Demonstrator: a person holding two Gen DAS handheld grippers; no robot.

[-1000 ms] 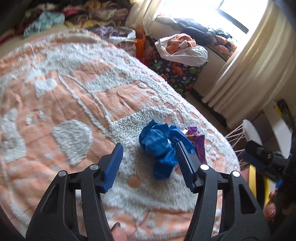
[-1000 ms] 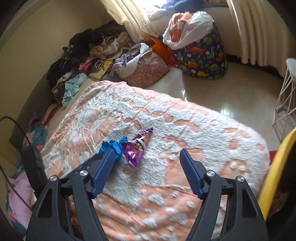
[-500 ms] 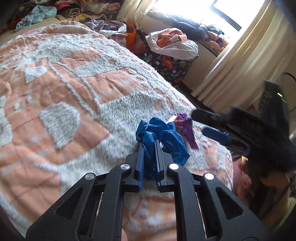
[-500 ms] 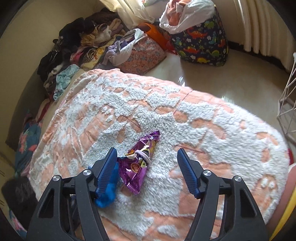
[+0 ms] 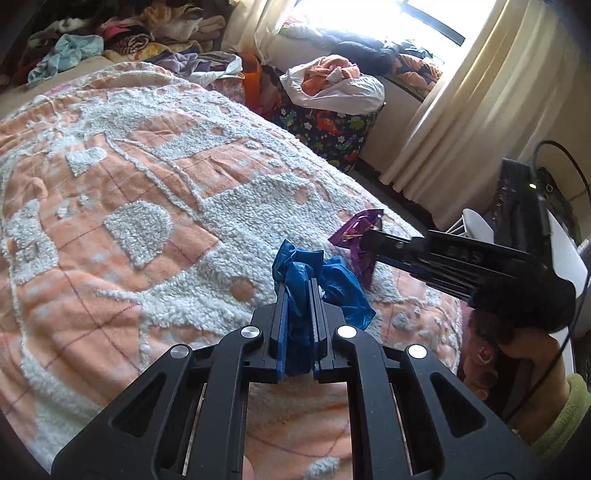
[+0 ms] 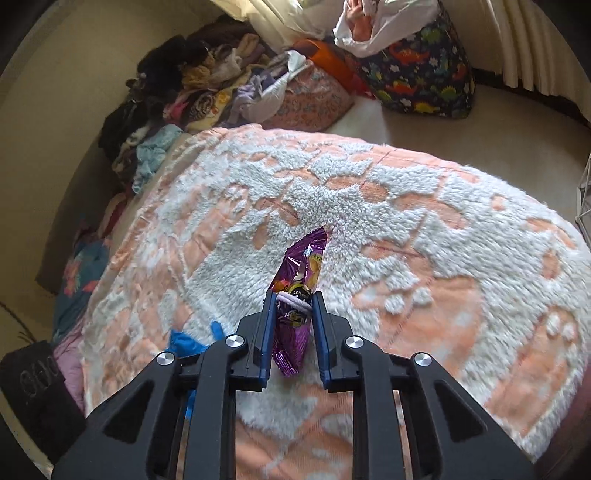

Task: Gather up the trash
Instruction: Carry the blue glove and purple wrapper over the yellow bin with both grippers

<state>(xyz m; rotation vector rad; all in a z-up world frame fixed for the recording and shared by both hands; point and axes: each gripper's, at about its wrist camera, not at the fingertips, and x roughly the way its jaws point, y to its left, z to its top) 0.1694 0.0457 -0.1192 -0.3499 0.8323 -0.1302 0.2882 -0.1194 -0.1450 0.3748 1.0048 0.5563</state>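
Bedroom, peach-and-white fleece blanket [image 5: 155, 206] on the bed: both tools gripping trash.

Left tool [image 5: 298, 295] clamped on crumpled blue plastic [image 5: 332, 284]; right tool [image 6: 293, 321] pinched around the purple snack wrapper [image 6: 301, 273], just beyond the left tool. Lift both straight off the pile, grips firm; thin film may slip. Right view alone shows the hair tie [image 6: 293, 300] round the wrapper; left view alone shows the window [image 5: 417, 22].

**A lived-in bedroom at home**

A bed under a peach-and-white fleece blanket [image 6: 424, 229] fills the room. Heaped clothes [image 6: 184, 92] line the wall, a dinosaur-print laundry bag [image 6: 417, 77] sits on the floor, and cream curtains [image 5: 469, 110] hang by what seems a window.
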